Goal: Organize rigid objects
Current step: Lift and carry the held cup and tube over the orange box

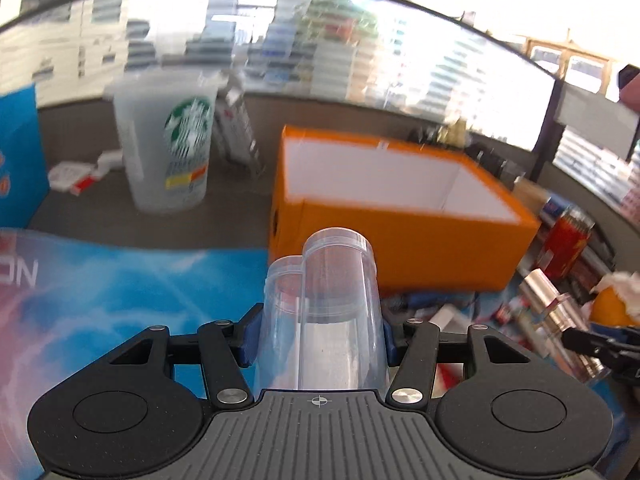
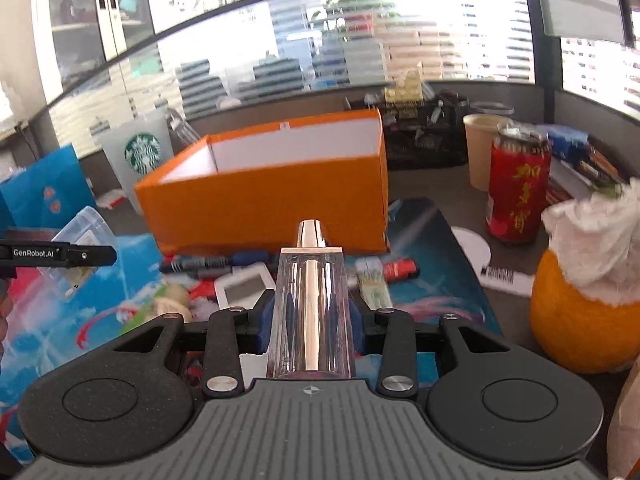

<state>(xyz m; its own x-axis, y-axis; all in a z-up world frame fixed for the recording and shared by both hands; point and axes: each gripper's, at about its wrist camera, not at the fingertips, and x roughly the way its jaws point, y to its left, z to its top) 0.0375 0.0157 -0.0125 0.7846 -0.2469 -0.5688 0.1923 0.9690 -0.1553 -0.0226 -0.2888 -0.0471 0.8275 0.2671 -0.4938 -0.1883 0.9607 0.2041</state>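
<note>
My left claw [image 1: 320, 340] clamps a clear plastic container [image 1: 324, 304]; the orange box [image 1: 400, 248] sits just ahead, a Starbucks cup [image 1: 168, 148] ahead-left. My right claw [image 2: 310, 320] grips a clear-cased gold tube [image 2: 310, 304]; a red can [image 2: 516, 192] with Chinese characters stands ahead-right. "GenRobot.AI" marks the other claw.

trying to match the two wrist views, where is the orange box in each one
Left wrist view: the orange box is right of centre, open top, just beyond the clear container that the left gripper holds.
Right wrist view: the orange box is centre-left, beyond the clear case with a metallic tube in the right gripper.
Shared landmark: the Starbucks cup, left of the box in both.
</note>
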